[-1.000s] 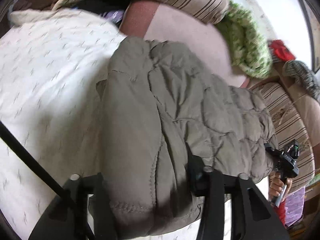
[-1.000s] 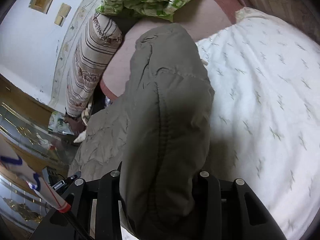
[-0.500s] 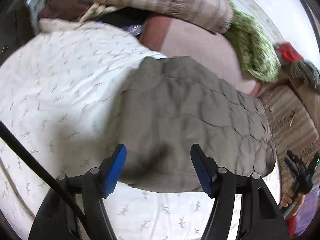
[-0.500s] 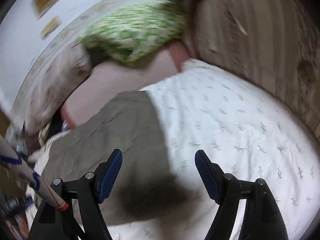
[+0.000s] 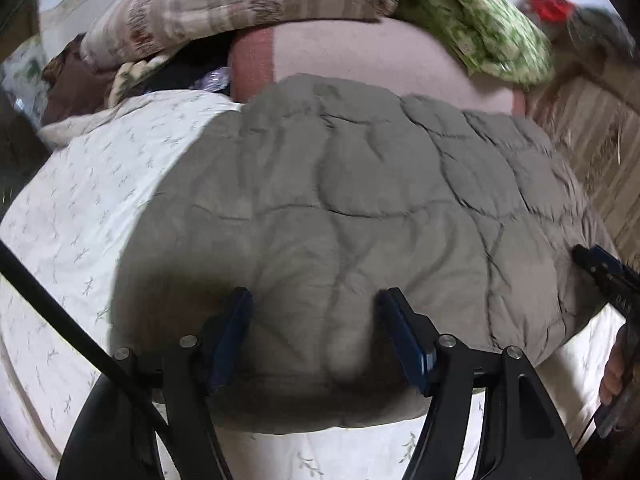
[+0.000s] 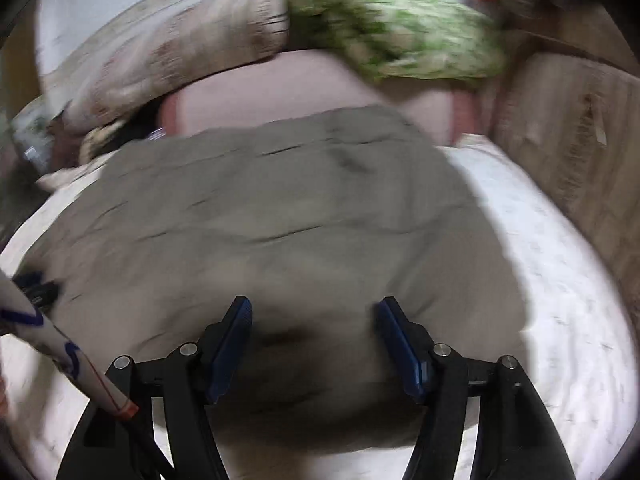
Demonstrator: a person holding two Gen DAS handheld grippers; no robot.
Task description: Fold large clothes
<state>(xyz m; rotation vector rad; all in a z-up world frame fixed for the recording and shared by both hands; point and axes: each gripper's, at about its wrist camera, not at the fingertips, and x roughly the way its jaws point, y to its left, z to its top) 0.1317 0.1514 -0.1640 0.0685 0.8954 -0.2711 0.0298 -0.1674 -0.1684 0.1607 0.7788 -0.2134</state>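
Jacket, grey and quilted, lies folded across the middle of the frame on the white sheet, its near edge at the bottom between both sets of fingers. Left gripper stands wide, holding nothing; right gripper, having just closed a little, likewise. Bare sheet shows at lower left and right; pillows crowd the top.

Black gripper frames, blue-padded fingers, silver screws, a black cable.
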